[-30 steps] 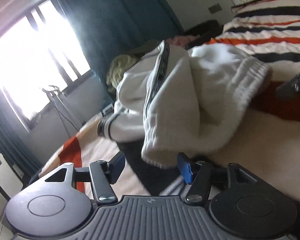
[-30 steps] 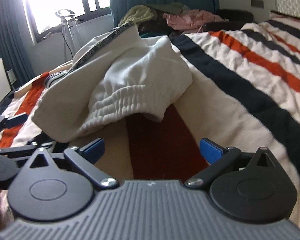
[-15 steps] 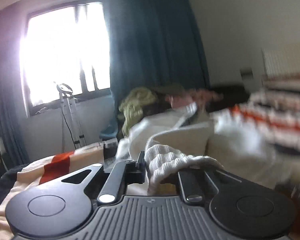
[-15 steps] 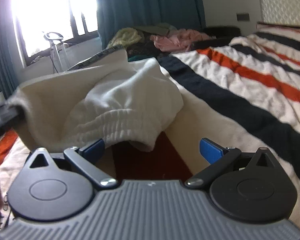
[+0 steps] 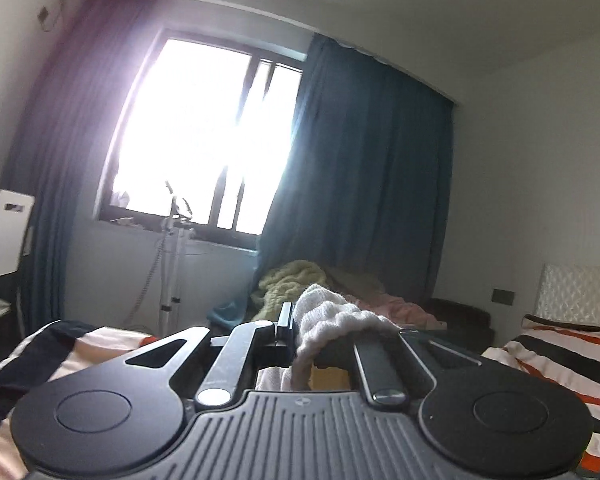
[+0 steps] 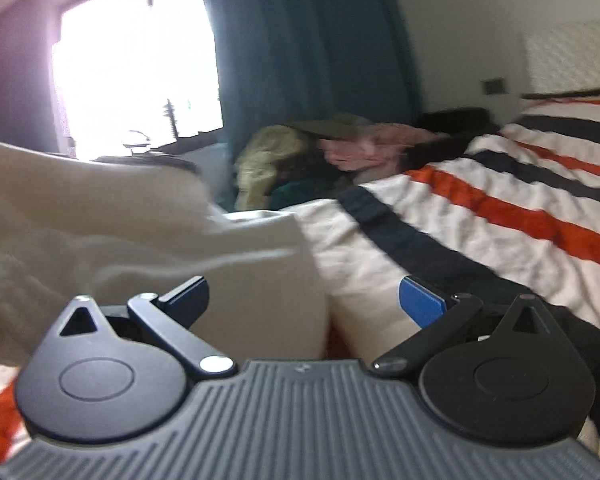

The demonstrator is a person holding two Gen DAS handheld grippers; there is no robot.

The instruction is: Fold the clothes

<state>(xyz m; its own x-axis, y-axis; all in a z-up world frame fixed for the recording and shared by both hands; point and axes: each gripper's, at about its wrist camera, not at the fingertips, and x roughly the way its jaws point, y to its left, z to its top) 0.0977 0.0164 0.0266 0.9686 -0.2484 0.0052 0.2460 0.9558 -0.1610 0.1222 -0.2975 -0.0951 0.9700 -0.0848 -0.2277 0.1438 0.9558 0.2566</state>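
white garment lifted at one edge above the striped bed

the bed (image 6: 500, 208) fills the right side of the right wrist view, covered in a blanket with cream, orange and dark stripes; the left wrist view shows it low at both edges of the frame. behind it a bright window (image 5: 204, 132) is flanked by dark teal curtains (image 5: 364, 184), and a pale padded headboard (image 5: 580, 292) stands at the far right. a heap of other clothes (image 6: 312, 152), yellow-green, olive and pink, sits at the far side of the bed below the curtain.

the white garment (image 6: 112, 240) spreads across the left half of the right wrist view, blurred, raised off the blanket with one squared corner hanging down just ahead of the right gripper (image 6: 304, 296). that gripper's fingers stand wide apart, blue pads showing on both sides; the garment's corner lies in front of the gap, and the pads do not press on it.

the left gripper (image 5: 300, 332) points across the room toward the window wall. its fingers are closed tight on a ribbed edge of the white garment (image 5: 332, 316), which bunches up over the fingertips and drapes over the right finger. a thin metal stand (image 5: 172, 264) rises below the window sill, and a small dark wall plate (image 5: 504, 296) sits beside the headboard.
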